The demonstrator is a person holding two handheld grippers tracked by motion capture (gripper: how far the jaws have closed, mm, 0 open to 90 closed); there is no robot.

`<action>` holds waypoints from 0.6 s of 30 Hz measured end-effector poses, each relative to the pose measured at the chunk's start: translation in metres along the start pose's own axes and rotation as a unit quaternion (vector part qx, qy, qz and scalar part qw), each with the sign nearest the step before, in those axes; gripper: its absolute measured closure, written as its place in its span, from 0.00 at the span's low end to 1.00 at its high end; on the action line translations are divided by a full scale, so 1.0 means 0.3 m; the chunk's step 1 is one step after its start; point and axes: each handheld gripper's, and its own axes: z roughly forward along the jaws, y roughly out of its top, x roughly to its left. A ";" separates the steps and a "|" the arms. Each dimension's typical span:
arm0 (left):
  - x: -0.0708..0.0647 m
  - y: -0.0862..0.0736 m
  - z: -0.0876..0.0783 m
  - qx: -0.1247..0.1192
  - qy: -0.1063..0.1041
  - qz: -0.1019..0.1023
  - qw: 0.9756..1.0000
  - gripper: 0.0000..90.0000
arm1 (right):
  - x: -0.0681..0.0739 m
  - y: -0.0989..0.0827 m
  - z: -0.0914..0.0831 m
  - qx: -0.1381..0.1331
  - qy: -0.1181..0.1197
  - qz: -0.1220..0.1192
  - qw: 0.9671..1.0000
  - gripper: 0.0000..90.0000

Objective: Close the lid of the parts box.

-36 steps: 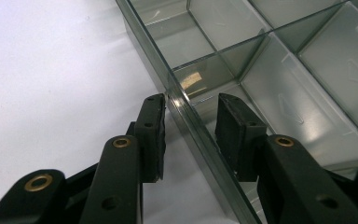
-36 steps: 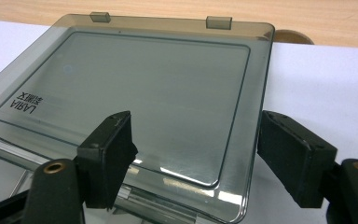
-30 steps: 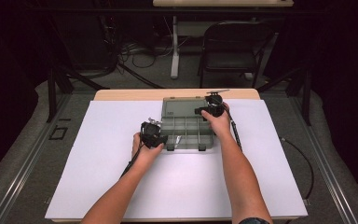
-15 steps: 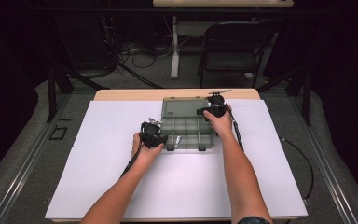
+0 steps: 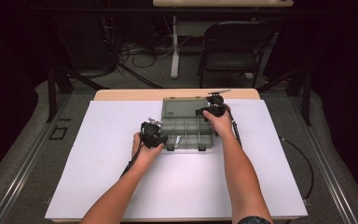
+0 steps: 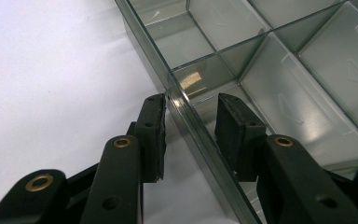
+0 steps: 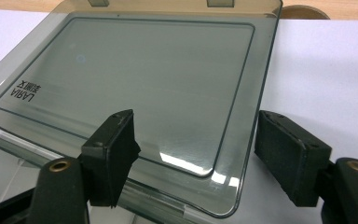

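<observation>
A smoky clear compartment box point(image 5: 187, 132) lies in the middle of the white table, its lid point(image 5: 181, 107) folded back flat behind it. My left gripper point(image 5: 161, 139) is at the box's front left corner. In the left gripper view its jaws point(image 6: 192, 99) straddle the box's thin side wall point(image 6: 200, 140), one pad outside and one inside, with gaps to the wall. My right gripper point(image 5: 204, 111) hovers at the box's rear right. In the right gripper view the right gripper point(image 7: 196, 119) stands wide open over a corner of the lid point(image 7: 135, 74), one pad above the lid, the other past its edge.
The white tabletop point(image 5: 191, 186) spreads wide on every side of the box. Two latches point(image 5: 170, 147) stick out from the box's front edge. Beyond the table's far wooden edge stand a dark chair point(image 5: 235, 44) and floor cables point(image 5: 140, 51).
</observation>
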 end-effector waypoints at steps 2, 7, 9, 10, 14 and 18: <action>0.000 0.000 0.000 0.000 0.000 0.000 1.000 0.70 | 0.002 0.000 0.001 -0.001 -0.001 0.001 1.000 0.32; 0.000 0.000 0.000 0.000 0.000 0.001 1.000 0.70 | 0.001 -0.001 0.001 0.003 0.001 0.008 1.000 0.31; 0.000 0.000 0.000 0.000 0.000 0.001 1.000 0.70 | 0.001 -0.001 0.001 0.003 0.002 0.008 1.000 0.31; 0.000 0.000 0.000 0.000 0.000 0.001 1.000 0.70 | 0.001 -0.001 0.001 0.003 0.002 0.009 1.000 0.30; 0.000 0.000 0.000 0.000 0.000 0.001 1.000 0.70 | -0.005 -0.002 0.006 0.012 0.014 0.019 1.000 0.29; 0.000 0.000 0.000 0.000 0.000 0.001 1.000 0.70 | 0.000 -0.002 0.006 0.010 0.014 0.018 1.000 0.29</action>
